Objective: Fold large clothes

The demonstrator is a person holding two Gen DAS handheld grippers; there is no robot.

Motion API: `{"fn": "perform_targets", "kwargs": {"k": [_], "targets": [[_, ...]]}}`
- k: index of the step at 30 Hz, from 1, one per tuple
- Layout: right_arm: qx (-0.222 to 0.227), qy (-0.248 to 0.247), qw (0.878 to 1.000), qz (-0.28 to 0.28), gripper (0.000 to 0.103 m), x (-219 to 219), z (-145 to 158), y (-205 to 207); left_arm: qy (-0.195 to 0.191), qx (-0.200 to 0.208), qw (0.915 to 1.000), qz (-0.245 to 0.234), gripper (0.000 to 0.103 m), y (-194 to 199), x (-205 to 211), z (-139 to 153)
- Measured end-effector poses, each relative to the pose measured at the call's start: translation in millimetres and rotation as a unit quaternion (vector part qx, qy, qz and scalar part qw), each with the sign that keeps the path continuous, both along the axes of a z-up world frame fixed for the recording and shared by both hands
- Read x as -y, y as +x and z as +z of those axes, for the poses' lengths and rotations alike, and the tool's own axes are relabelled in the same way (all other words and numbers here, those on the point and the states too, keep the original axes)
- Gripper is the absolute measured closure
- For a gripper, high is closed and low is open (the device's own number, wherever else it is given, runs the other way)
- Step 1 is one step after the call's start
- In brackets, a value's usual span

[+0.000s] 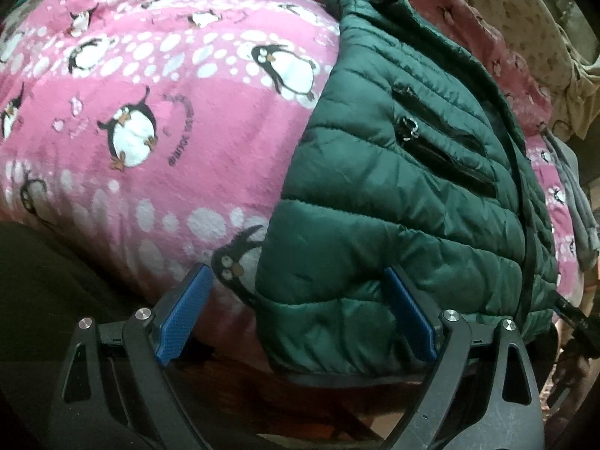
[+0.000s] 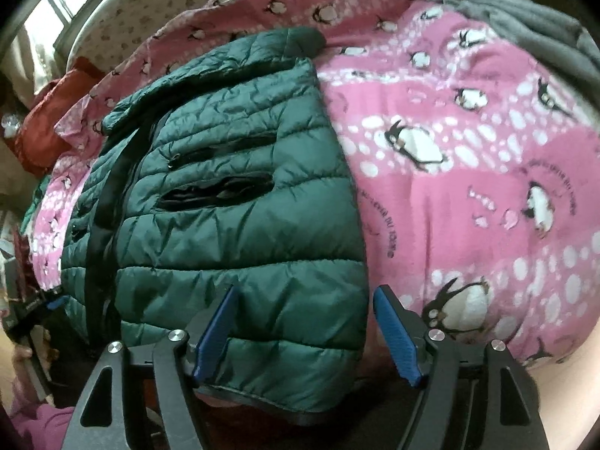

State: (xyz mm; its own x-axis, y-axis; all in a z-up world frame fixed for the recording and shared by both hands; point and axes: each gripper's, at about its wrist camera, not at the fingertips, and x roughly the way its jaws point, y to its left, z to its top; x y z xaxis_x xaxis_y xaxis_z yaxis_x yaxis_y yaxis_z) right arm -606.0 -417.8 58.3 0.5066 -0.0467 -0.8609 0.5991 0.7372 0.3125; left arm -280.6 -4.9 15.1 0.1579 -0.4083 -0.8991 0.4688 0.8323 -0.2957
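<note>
A pink fleece blanket (image 1: 157,120), soft and printed with penguins and white dots, covers the whole work surface. On it lies a dark green quilted puffer jacket (image 1: 393,187), its shiny fabric stitched into horizontal padded channels, with a black front zip strip (image 1: 525,225) and black zippered pockets (image 1: 442,138). A grey garment (image 2: 525,18) lies at the blanket's far edge, and a red cloth (image 2: 48,112) sits off to its side. The left gripper (image 1: 296,300) stands wide open over the jacket's lower hem corner, one blue ribbed pad (image 1: 408,315) on the fabric, the other over the blanket, gripping nothing. The right gripper (image 2: 303,322) is also spread wide, straddling the hem's other corner without clamping it.
</note>
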Motion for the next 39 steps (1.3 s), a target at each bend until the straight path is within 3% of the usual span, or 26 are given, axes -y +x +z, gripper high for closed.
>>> {"fn": "perform_targets", "kwargs": {"k": [10, 16, 36, 38, 39], "targets": [[-0.003, 0.018, 1.0, 0.022, 0.031, -1.1, -8.3, 7.4, -0.023, -0.004, 0.9995, 0.019, 0.01, 2.7, -11.9, 0.8], [-0.006, 0.03, 0.999, 0.028, 0.031, -1.2, -12.4, 8.5, -0.029, -0.026, 0.9992, -0.005, 0.01, -4.5, -4.1, -6.3], [0.004, 0.051, 0.998, 0.03, 0.031, -0.5, -20.8, 10.4, -0.027, -0.008, 0.9995, -0.011, 0.01, -13.2, 0.4, -3.3], [0.013, 0.043, 0.998, 0.033, 0.034, -3.4, -20.1, 8.5, -0.025, -0.006, 0.9996, -0.013, 0.011, -14.9, 2.8, -3.5], [0.018, 0.04, 0.998, 0.039, 0.044, -5.4, -19.9, 8.7, -0.024, -0.004, 0.9996, -0.014, 0.013, -16.7, 4.9, -3.5]]}}
